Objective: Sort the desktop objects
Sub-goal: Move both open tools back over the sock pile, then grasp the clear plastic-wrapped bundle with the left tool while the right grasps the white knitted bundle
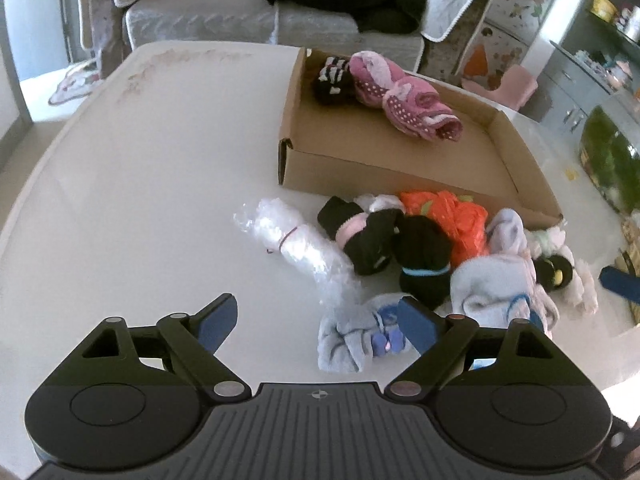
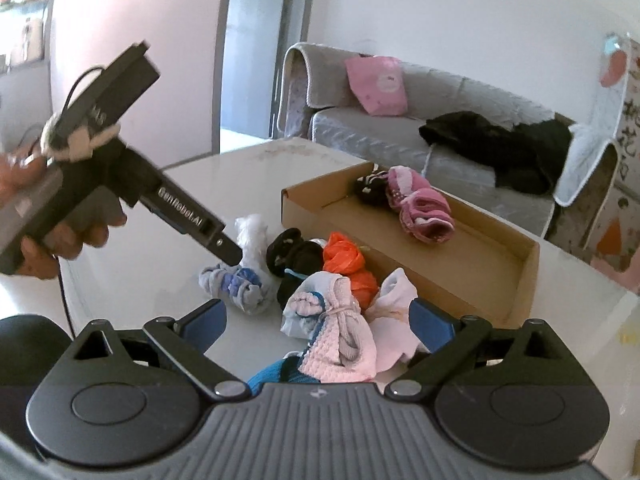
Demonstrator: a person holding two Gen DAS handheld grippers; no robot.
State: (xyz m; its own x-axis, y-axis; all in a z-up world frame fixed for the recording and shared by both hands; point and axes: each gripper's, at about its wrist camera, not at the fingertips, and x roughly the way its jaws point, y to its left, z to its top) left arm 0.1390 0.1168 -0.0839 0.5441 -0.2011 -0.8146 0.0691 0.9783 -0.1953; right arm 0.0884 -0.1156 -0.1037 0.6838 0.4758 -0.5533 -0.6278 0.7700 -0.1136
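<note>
On the white table lies a pile of rolled socks and bags in front of a flat cardboard box (image 1: 288, 152) (image 2: 320, 204). In the box lie pink dotted socks (image 1: 404, 100) (image 2: 420, 208) and a black striped sock (image 1: 332, 80) (image 2: 370, 186). My left gripper (image 1: 316, 320) is open over the pile's near-left end, and a light blue sock bundle (image 1: 352, 336) sits by its right finger. My right gripper (image 2: 320, 316) is open around a pink-and-white bundle (image 2: 332, 332), with white cloth (image 2: 396, 300) at its right finger. The pads do not press on either bundle.
The pile also holds a clear plastic roll (image 1: 288, 240), black socks (image 1: 372, 236) and an orange bag (image 1: 452, 216). A hand (image 2: 76, 240) grips the left tool's handle. Bare tabletop (image 1: 140, 180) spreads to the left. A grey sofa (image 1: 200, 20) with black clothes stands behind.
</note>
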